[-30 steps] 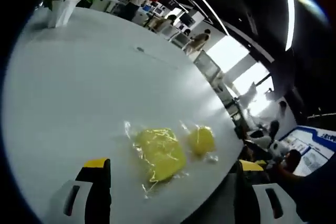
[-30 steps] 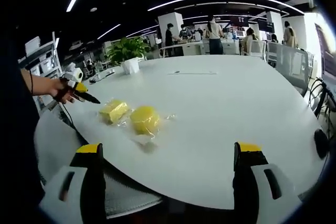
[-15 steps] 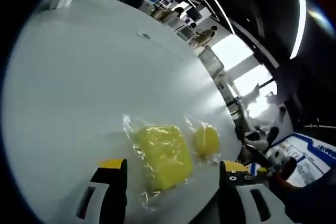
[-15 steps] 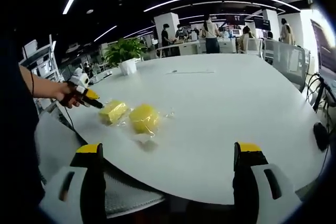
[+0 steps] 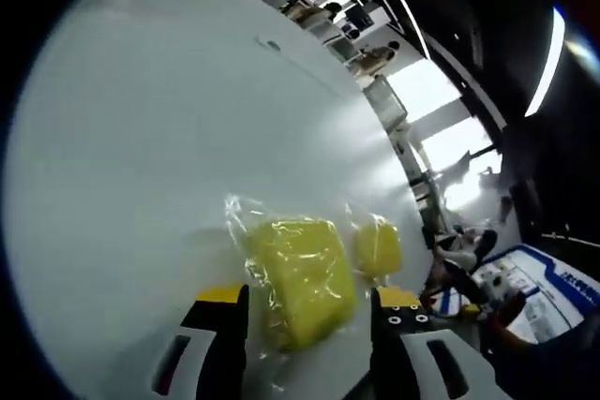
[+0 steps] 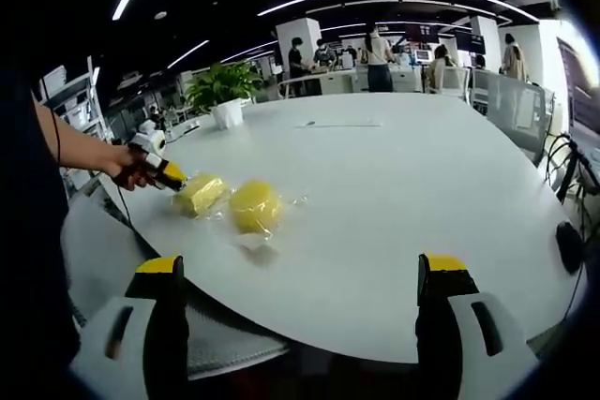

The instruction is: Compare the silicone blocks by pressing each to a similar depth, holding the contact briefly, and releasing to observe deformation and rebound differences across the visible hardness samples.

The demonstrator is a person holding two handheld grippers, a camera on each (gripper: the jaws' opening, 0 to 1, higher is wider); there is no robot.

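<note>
**A:** so where were the blocks sitting? and were they in anything?

**B:** both were on the white table [image 6: 403,203], near the edge by the person; each was sealed in its own clear plastic bag [image 5: 246,222], crinkly, with loose film sticking out past the block; the square yellow block [image 5: 302,277] was the flat slab-looking one with rounded corners; the round yellow block [image 5: 377,246] lay just beside it, smaller and puck-shaped; same bright yellow on both, couldn't see any dent in either

**A:** any labels or hardness numbers on them?

**B:** nothing I could read on the bags or blocks; there was a blue-and-white board [image 5: 553,278] off to the side in the left gripper view, but its print was too blurry

**A:** and the grippers?

**B:** left gripper [image 5: 307,302] had its jaws partly open, one on each side of the near end of the square yellow block; couldn't tell if they actually touched it, so I wouldn't call it gripped; in the right gripper view you could see it in the person's hand [image 6: 127,168], tip right at that block; right gripper [image 6: 302,274] was wide open, holding nothing, back off the table edge and well apart from the blocks; a potted plant [image 6: 223,93] stood at the far side
</note>
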